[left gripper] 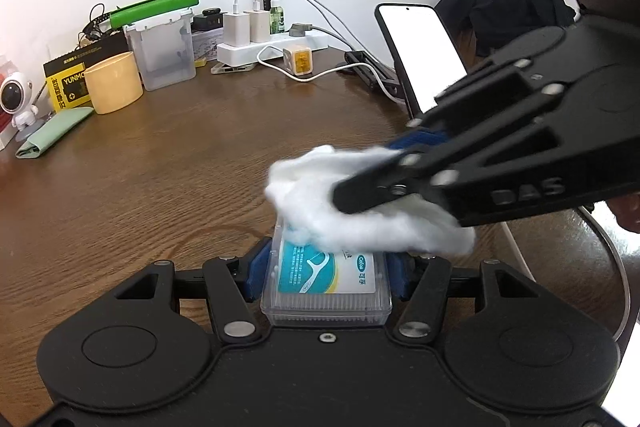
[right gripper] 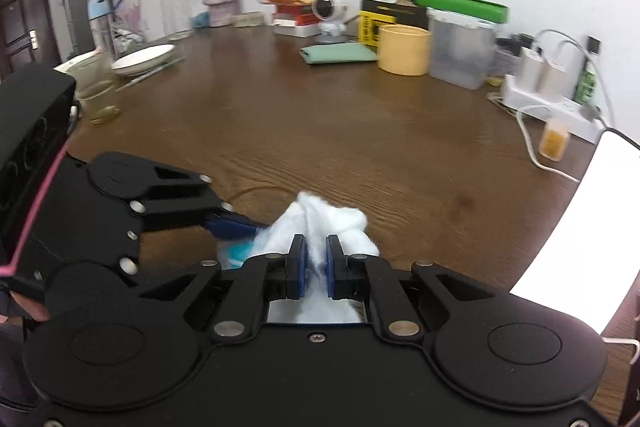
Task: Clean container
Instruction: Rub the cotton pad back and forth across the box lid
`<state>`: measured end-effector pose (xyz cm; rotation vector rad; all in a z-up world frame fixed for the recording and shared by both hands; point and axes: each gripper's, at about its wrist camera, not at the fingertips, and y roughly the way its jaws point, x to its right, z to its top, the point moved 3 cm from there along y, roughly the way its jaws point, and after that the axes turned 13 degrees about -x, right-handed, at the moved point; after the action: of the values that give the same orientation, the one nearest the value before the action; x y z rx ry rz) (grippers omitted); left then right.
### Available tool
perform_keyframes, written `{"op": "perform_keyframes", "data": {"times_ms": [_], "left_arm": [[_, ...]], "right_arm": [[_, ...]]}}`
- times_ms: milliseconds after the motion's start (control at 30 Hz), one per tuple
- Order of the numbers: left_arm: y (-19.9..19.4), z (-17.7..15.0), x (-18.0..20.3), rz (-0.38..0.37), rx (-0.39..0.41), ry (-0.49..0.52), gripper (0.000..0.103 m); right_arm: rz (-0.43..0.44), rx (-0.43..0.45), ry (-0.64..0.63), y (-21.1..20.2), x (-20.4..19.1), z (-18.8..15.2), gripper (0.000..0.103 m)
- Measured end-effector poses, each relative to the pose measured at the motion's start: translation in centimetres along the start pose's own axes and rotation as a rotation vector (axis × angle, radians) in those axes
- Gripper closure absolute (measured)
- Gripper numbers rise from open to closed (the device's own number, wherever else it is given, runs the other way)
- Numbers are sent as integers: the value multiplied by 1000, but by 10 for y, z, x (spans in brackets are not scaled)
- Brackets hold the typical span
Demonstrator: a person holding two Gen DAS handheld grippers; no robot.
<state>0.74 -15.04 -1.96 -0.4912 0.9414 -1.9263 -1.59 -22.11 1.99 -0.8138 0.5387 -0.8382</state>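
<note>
A small clear plastic container (left gripper: 326,301) with a teal floss-pick label sits between the blue pads of my left gripper (left gripper: 326,267), which is shut on its sides above the wooden table (left gripper: 160,179). A wad of white cotton (left gripper: 360,203) lies on the container's far end. My right gripper (left gripper: 360,193) comes in from the right and is shut on that cotton. In the right wrist view the cotton (right gripper: 320,223) is pinched between the right gripper's (right gripper: 316,251) blue pads, and the left gripper (right gripper: 236,227) reaches in from the left. Only a teal sliver of the container (right gripper: 236,251) shows there.
At the table's back stand a yellow cup (left gripper: 113,83), a clear lidded box (left gripper: 164,55), a power strip with chargers and cables (left gripper: 256,43) and a green folded cloth (left gripper: 54,137). A lit phone (left gripper: 424,55) leans at the right. A plate (right gripper: 142,59) and glassware stand at the left.
</note>
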Motion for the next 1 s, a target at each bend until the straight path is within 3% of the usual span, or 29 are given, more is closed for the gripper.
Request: {"op": "perform_keyframes", "data": {"times_ms": [200, 333, 400, 467, 633, 867, 1000], "left_arm": [[2, 2, -2, -21, -2, 5, 46], [3, 1, -4, -38, -4, 25, 46], [3, 1, -6, -52, -4, 25, 46], [3, 1, -6, -55, -1, 25, 46], [3, 0, -6, -57, 2, 25, 46], [3, 0, -5, -51, 5, 19, 46], [3, 1, -4, -42, 6, 24, 46]], "right_arm": [[98, 2, 4, 5, -8, 3, 93], [93, 22, -14, 4, -6, 7, 88], [80, 50, -30, -5, -6, 6, 77], [67, 75, -31, -11, -4, 5, 75], [69, 20, -10, 6, 1, 2, 73], [6, 27, -11, 7, 3, 3, 86], [54, -12, -26, 2, 3, 0, 95]]}}
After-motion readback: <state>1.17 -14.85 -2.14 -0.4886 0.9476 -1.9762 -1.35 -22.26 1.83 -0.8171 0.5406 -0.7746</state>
